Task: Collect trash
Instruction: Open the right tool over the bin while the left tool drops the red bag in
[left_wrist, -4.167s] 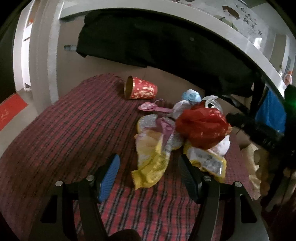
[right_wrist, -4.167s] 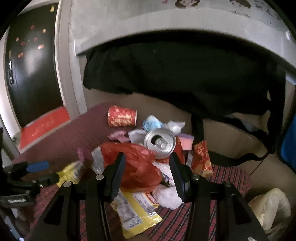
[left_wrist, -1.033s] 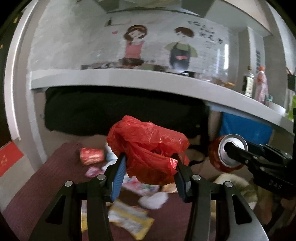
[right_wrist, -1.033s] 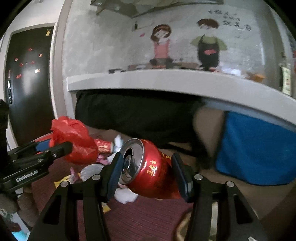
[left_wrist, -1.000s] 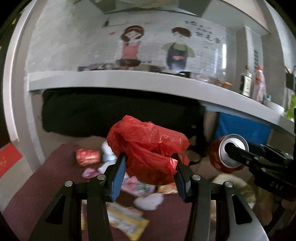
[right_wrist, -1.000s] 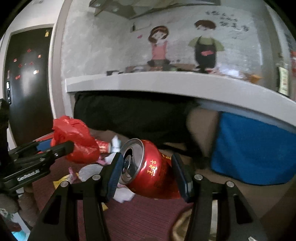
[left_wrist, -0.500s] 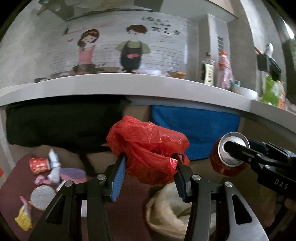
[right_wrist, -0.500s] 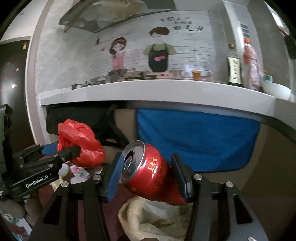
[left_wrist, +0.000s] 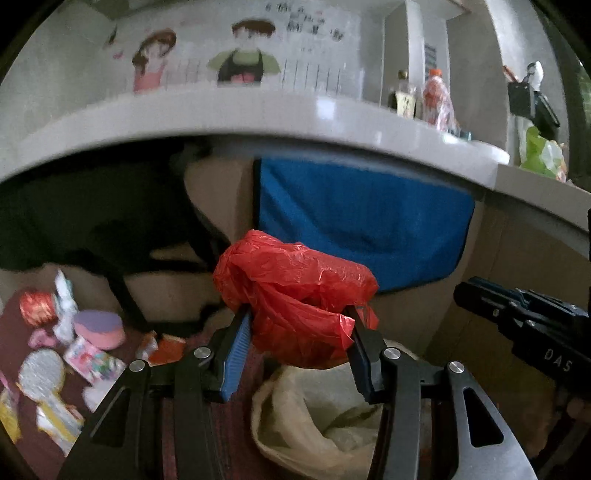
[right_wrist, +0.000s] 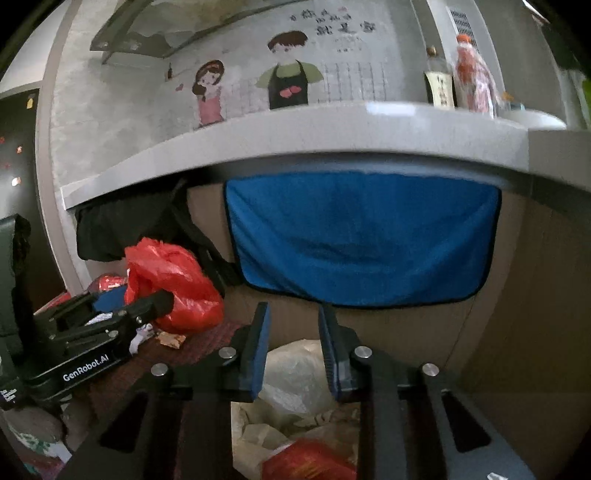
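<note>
Left tongs (left_wrist: 299, 341) clamp red bag (left_wrist: 295, 299); right tongs (right_wrist: 293, 349) parted, holding nothing.

One red plastic bag (left_wrist: 295, 291), one red can (right_wrist: 306, 463) and one pale trash bag (left_wrist: 317, 417) show. Two bottles (right_wrist: 472, 74) stand on the desk (right_wrist: 295, 136). Two cartoon figures (right_wrist: 288, 70) decorate the wall.

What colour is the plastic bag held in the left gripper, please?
Red; the plastic bag shows best in the left wrist view.
</note>
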